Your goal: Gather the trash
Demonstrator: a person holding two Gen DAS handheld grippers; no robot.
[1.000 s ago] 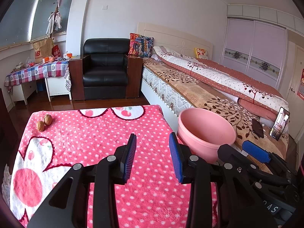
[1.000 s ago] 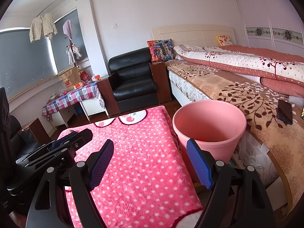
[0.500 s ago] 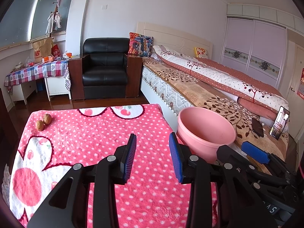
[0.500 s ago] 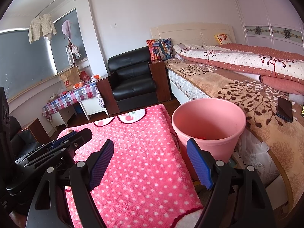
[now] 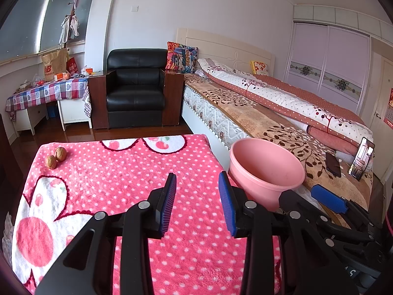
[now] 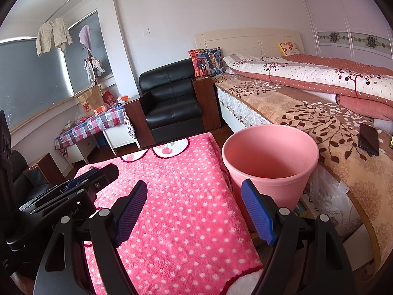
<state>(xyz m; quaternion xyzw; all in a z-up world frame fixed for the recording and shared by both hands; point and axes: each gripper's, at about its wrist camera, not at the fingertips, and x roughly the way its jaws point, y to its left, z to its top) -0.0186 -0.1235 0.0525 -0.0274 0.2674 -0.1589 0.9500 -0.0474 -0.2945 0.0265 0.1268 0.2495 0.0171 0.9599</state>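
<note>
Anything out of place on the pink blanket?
Two brown walnuts sit at the far left corner of the pink polka-dot blanket, touching each other. Nothing else lies loose on it. The pink plastic bucket stands upright beside it.

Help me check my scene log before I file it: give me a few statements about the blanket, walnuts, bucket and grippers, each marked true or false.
1. Two walnuts lie on the pink blanket. True.
2. The left gripper is shut on a walnut. False: it is open and holds nothing.
3. The pink bucket stands between the blanket and the bed. True.
4. The right gripper holds the bucket's rim. False: it is open, apart from the bucket.
5. A phone lies on the armchair. False: a dark phone lies on the bed.
</note>
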